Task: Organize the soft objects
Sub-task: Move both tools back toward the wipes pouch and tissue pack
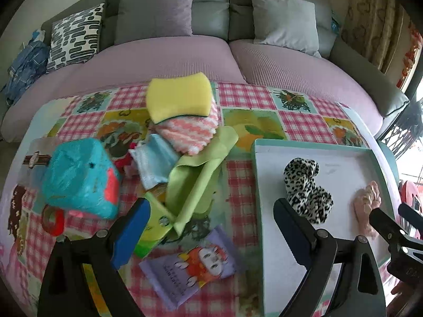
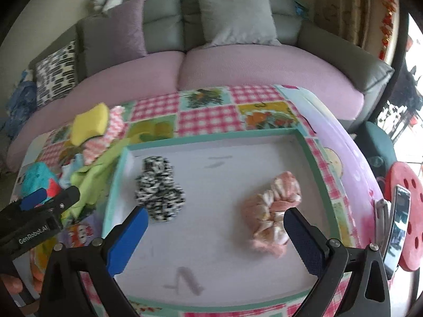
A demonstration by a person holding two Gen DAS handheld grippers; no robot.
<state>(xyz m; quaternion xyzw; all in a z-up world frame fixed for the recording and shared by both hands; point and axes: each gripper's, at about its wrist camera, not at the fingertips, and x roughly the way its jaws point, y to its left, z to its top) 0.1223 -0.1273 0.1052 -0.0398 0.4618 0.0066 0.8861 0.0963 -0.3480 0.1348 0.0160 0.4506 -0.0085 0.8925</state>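
A white tray with a teal rim (image 1: pixel 312 142) (image 2: pixel 211 135) lies on the table's right side. In it lie a leopard-print scrunchie (image 1: pixel 306 187) (image 2: pixel 158 187) and a pink scrunchie (image 1: pixel 366 206) (image 2: pixel 275 208). Left of the tray is a pile: yellow sponge (image 1: pixel 179 99) (image 2: pixel 90 124), pink-white cloth (image 1: pixel 187 132), light blue cloth (image 1: pixel 156 158), green cloth (image 1: pixel 195 174), teal plush cube (image 1: pixel 79 177). My left gripper (image 1: pixel 211 219) is open and empty above the tray's left edge. My right gripper (image 2: pixel 215 227) is open and empty above the tray, between the two scrunchies.
A purple packet with a cartoon face (image 1: pixel 190 266) lies near the table's front. A red tape ring (image 1: pixel 54 220) lies at front left. A sofa with cushions (image 1: pixel 169 52) stands behind the table. A red stool (image 2: pixel 404 211) and a phone (image 2: pixel 398 224) are at the right.
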